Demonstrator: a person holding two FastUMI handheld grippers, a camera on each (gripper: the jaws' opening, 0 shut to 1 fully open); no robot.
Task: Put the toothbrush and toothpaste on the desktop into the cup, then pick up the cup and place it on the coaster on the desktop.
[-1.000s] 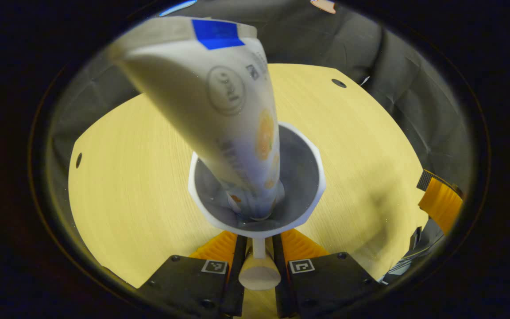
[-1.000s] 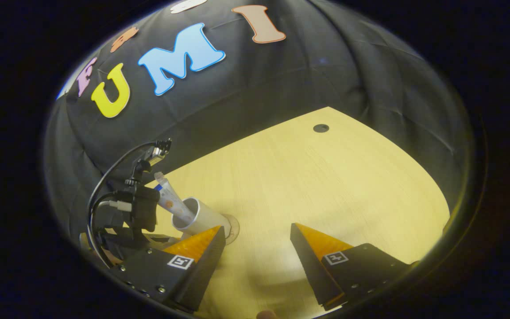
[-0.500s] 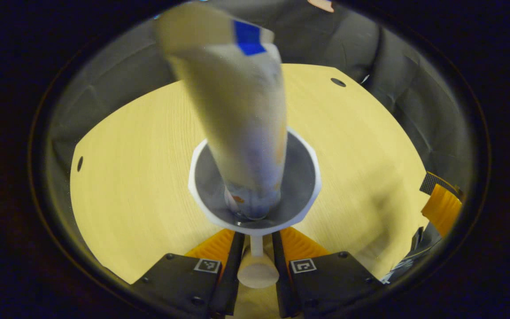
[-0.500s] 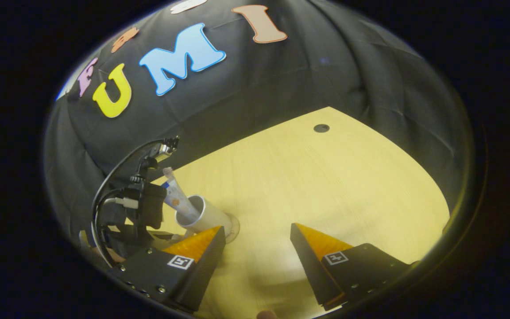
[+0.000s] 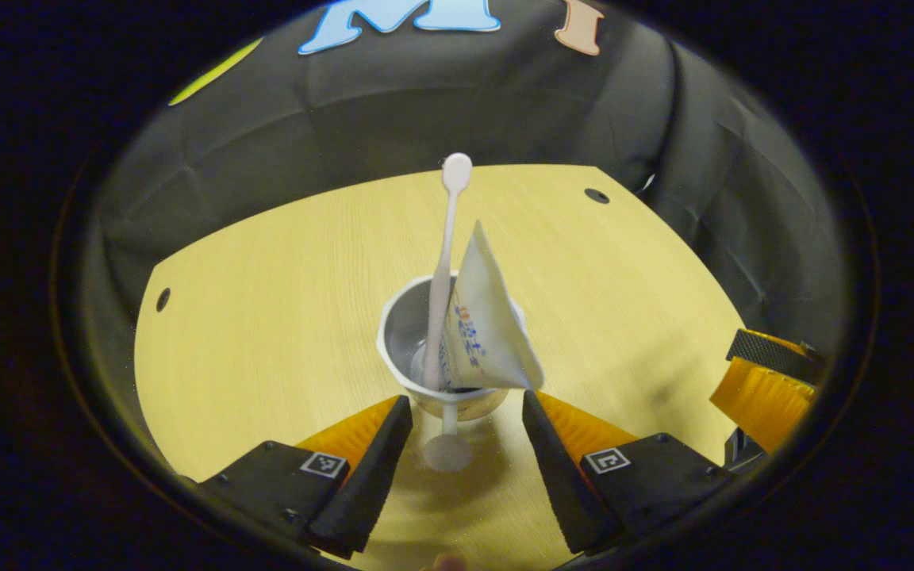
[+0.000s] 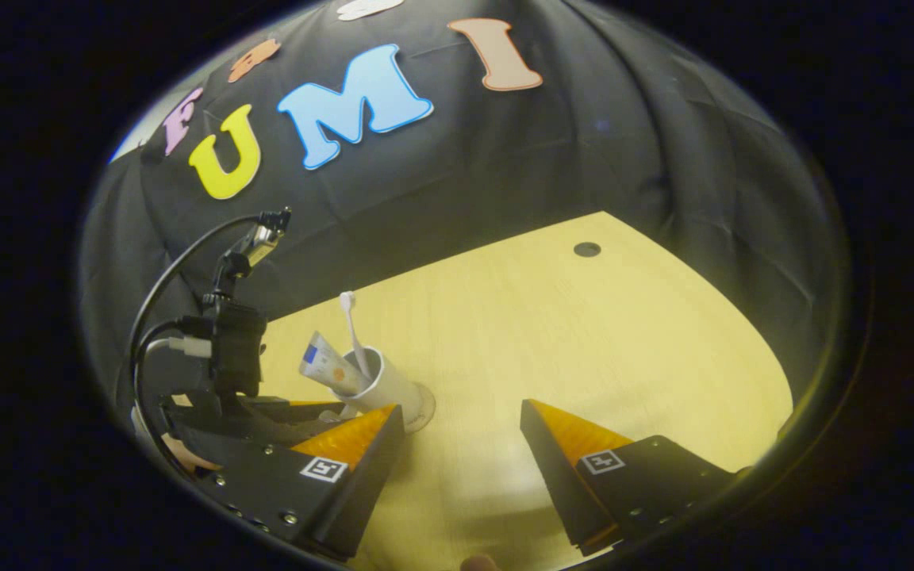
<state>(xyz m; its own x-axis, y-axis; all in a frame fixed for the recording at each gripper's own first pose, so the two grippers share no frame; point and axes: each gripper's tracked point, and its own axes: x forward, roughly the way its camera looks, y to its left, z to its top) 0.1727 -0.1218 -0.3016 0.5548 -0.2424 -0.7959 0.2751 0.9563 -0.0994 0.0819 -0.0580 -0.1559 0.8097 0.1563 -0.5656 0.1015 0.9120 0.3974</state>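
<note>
The white cup (image 5: 435,349) sat on the wooden desktop (image 5: 266,317) with the toothbrush (image 5: 443,262) upright inside and the toothpaste tube (image 5: 485,333) leaning out over the rim. Left gripper (image 5: 465,436) was spread wide, fingers either side of the cup but not squeezing it. Right gripper (image 6: 461,444) was spread too, pinching nothing, well off to the side. My worry: that tube leaned heavily, so a careless nudge from a finger could've tipped the cup or flipped the tube out. Couldn't really make out the coaster
</note>
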